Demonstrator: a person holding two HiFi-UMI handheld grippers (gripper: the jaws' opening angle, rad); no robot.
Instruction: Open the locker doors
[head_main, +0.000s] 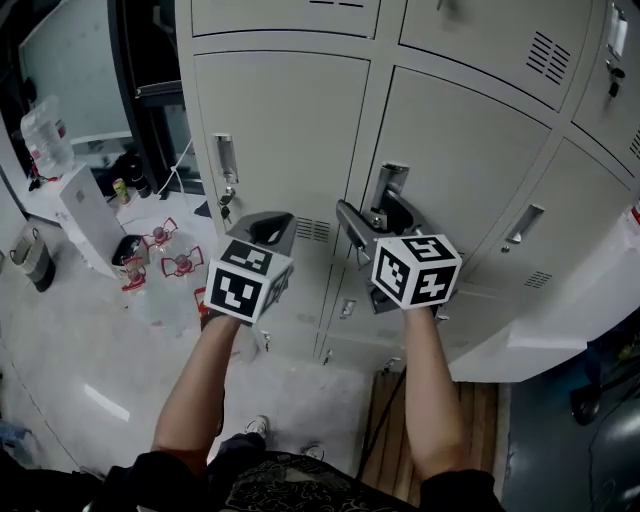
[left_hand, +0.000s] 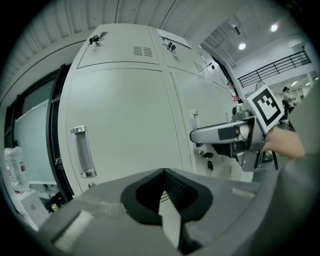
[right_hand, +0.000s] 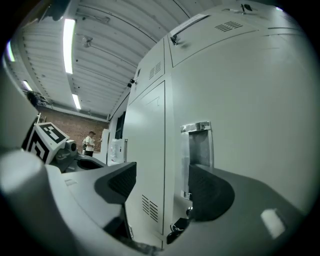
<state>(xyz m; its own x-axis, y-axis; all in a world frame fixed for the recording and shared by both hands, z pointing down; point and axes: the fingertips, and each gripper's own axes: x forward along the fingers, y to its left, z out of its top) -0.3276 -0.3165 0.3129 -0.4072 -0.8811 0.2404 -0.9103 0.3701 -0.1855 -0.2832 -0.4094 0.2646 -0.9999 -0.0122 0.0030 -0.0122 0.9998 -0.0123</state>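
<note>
The middle locker door (head_main: 455, 150) stands shut in front of me, its metal handle (head_main: 389, 188) upright near the door's left edge. My right claw (head_main: 375, 222) is at that handle with its jaws wide apart. In the right gripper view the handle (right_hand: 198, 145) stands between them, close to the right-hand jaw, which covers its lower part. They have hold of nothing, and I cannot tell whether that jaw touches the metal. A key (right_hand: 176, 230) hangs just below the handle.

To the left is the neighbouring locker door (head_main: 290, 115), also shut, with its own handle (head_main: 226, 160) and a key (head_main: 225, 206) under it. My left claw (head_main: 272, 228) hangs near this door, lower than the handle and apart from it. Its jaws are together at the tips, with nothing between them.

Farther right another shut door carries a slanted handle (head_main: 523, 226). On the floor to the left stand clear water bottles (head_main: 165, 268) with red tops.
</note>
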